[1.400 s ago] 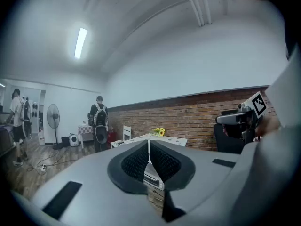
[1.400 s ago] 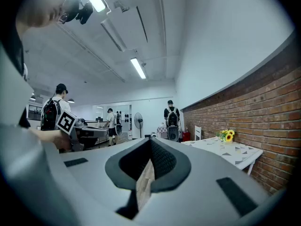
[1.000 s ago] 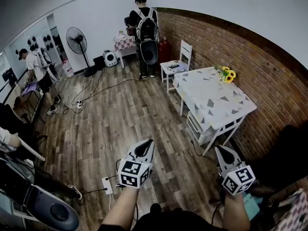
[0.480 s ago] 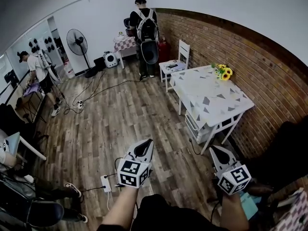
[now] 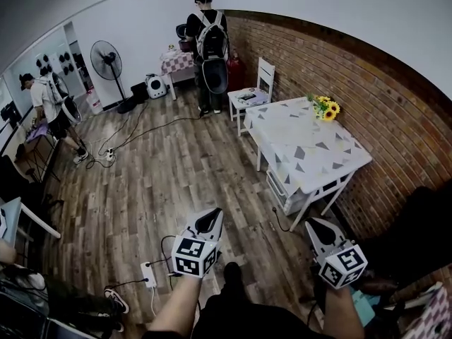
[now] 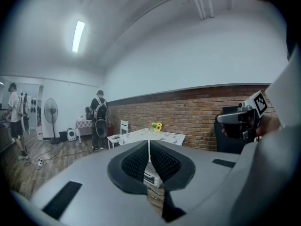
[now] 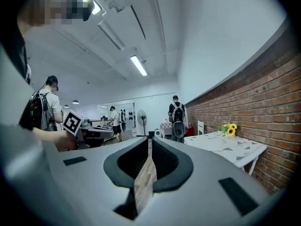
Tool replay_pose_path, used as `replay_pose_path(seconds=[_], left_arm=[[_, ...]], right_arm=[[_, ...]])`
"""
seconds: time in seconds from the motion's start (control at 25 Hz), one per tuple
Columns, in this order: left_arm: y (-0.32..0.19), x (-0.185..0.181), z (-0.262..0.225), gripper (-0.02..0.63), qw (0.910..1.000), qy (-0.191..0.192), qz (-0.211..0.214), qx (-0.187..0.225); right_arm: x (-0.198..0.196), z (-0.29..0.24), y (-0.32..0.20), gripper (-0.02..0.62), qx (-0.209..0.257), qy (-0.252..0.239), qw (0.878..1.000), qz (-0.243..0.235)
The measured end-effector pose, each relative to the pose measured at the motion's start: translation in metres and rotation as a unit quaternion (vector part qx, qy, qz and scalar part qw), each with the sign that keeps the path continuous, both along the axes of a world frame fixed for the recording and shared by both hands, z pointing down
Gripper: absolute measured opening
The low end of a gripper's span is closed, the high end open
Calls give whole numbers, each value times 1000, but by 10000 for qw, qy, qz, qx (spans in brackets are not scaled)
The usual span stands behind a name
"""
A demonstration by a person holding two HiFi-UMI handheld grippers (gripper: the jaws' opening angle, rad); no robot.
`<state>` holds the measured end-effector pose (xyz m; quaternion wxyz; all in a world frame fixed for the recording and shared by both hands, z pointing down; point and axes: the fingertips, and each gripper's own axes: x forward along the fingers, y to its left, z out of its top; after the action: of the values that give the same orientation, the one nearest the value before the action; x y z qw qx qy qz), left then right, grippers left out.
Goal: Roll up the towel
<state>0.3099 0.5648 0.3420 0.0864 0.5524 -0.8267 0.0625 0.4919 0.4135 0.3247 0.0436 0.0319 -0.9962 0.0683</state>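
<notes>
Head view: my left claw (image 5: pixel 210 219) and right claw (image 5: pixel 319 227) have sunk slightly over the floor (image 5: pixel 176 168); no towel anywhere. Left gripper view: clenched, empty. Right gripper view: jaws opening, nothing between; rolling hasn't begun.

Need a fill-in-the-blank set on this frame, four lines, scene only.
1. A bunch of ____ stands on the table.
2. The wall beside the table is made of ____.
3. The left gripper has its jaws ____, with nothing between them.
4. The person at the far wall wears a ____.
Missing words: sunflowers; brick; shut; backpack.
</notes>
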Motion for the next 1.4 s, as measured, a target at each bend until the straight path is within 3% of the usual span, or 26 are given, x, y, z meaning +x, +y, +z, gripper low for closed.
replay_pose_path(seconds=[0.76,1.12,1.4], left_arm=[[-100,-239,21,23,9995,195,238,-38],[-128,-283,24,23,9990,216,389,-79],[-173,-312,37,23,9981,224,466,-334]], right_arm=[[-242,20,-87,40,80,604,9981,-21],[-287,28,-116,44,21,693,9975,133],[-327,48,-165,44,-238,621,9977,132]])
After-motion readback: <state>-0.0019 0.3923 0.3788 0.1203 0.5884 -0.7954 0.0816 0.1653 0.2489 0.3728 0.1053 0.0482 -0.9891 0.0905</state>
